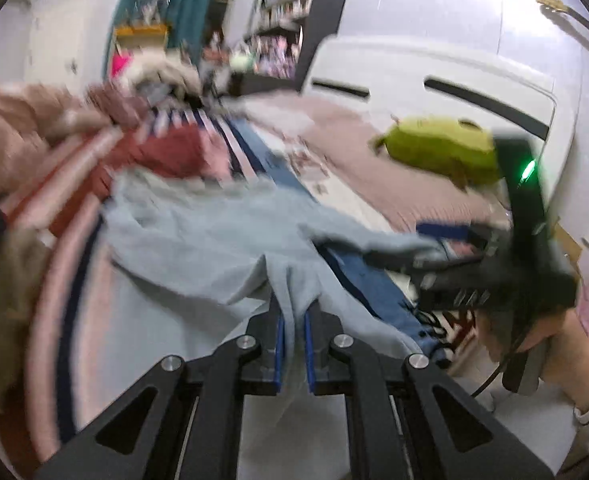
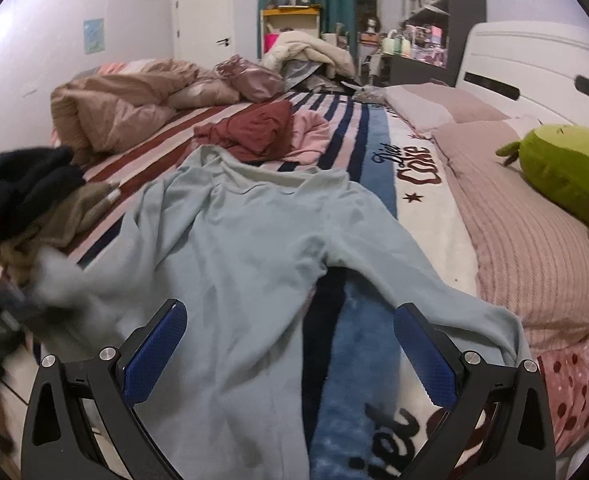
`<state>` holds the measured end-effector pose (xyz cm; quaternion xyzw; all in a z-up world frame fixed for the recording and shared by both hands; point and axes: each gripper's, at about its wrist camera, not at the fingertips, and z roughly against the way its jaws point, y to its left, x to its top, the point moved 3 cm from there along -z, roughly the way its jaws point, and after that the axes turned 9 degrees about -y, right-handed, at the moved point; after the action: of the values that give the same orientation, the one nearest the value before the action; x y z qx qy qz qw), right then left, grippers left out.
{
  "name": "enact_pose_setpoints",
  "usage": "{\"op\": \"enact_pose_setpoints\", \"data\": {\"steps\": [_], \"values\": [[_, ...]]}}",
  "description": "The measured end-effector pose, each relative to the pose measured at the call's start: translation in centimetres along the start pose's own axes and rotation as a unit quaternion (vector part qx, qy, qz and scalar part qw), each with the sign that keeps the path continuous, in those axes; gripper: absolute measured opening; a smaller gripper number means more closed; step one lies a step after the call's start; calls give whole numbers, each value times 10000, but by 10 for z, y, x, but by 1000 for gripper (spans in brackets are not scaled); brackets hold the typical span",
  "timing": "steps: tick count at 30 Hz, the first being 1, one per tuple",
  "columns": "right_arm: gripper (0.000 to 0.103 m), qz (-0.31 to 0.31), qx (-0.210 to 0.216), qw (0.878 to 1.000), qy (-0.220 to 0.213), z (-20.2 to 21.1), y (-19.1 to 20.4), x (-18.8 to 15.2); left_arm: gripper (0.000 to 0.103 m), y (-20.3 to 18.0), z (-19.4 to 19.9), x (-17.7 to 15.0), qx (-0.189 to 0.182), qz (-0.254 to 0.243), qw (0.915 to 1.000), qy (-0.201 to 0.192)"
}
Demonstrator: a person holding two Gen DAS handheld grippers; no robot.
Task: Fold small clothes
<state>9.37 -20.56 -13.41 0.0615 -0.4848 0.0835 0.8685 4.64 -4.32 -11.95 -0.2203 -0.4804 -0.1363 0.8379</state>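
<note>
On the striped bed blanket (image 2: 354,128) lies a pale blue cotton garment (image 2: 246,248). Only the left wrist view shows the left gripper (image 1: 293,334) pinching its cloth; the right gripper (image 2: 290,354) hovers spread wide above it.

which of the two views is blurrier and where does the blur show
Left wrist view: motion-smeared nearly throughout, the light blue garment, green plush toy and right gripper all soft; its own left gripper stays sharper. Right wrist view: mostly crisp, blurred only at the lower left edge.
</note>
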Motion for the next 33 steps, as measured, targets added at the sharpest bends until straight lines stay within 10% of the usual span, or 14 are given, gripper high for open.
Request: {"op": "enact_pose_setpoints", "data": {"steps": [3, 9, 23, 25, 30, 33], "values": [[103, -40, -28, 10000, -25, 2, -6, 1, 9, -4, -26, -21, -212, 103, 9988, 428], [103, -143, 94, 9999, 3, 0, -10, 0, 47, -7, -6, -34, -272, -100, 9986, 450], [101, -498, 1437, 9861, 673, -23, 43, -21, 62, 74, 95, -16, 1527, -123, 9874, -402], [89, -520, 1513, 9815, 1050, -32, 53, -35, 63, 82, 99, -18, 1536, -52, 9871, -445], [20, 35, 1152, 9843, 1338, -38, 67, -52, 64, 90, 100, -24, 1497, -35, 9877, -454], [8, 233, 971, 9871, 1253, -34, 61, -49, 64, 91, 99, -25, 1455, -5, 9883, -465]]}}
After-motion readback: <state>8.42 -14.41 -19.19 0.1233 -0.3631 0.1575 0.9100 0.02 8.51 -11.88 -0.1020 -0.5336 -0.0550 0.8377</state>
